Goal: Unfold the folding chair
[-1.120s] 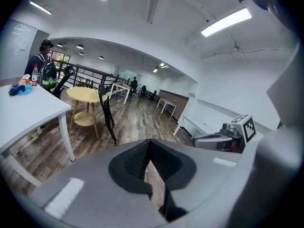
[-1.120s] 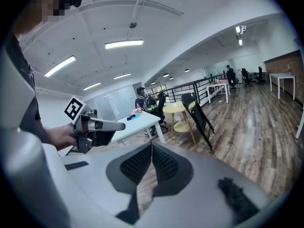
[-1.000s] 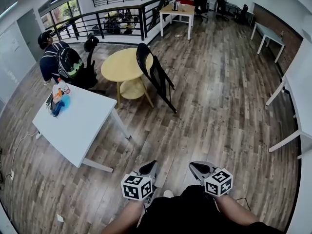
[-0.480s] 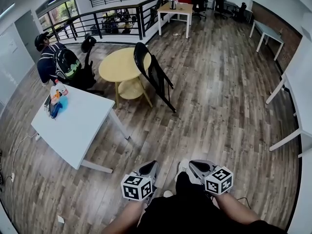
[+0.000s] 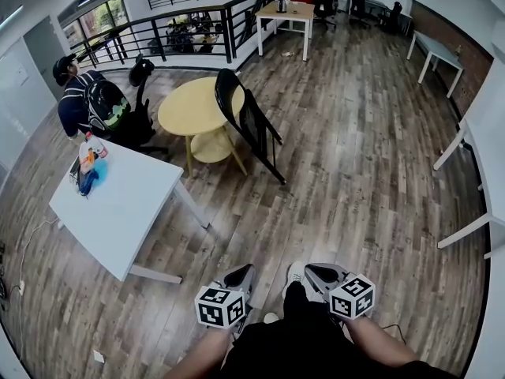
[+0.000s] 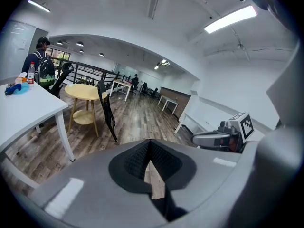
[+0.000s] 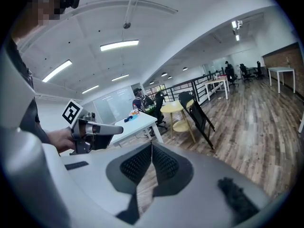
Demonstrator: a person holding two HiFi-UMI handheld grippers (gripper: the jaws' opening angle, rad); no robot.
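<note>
Both forearms reach forward side by side, left gripper and right gripper closed, holding nothing.

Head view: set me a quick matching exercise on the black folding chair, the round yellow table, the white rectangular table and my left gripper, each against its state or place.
Things:
1. black folding chair
2. round yellow wooden table
3. white rectangular table
4. left gripper

States or places:
A. jaws shut, nothing held
B. bears a plastic bottle near its far corner
C. folded, leaning against the round table
D. has a lower shelf under its top

Pairs: 1-C, 2-D, 3-B, 4-A
</note>
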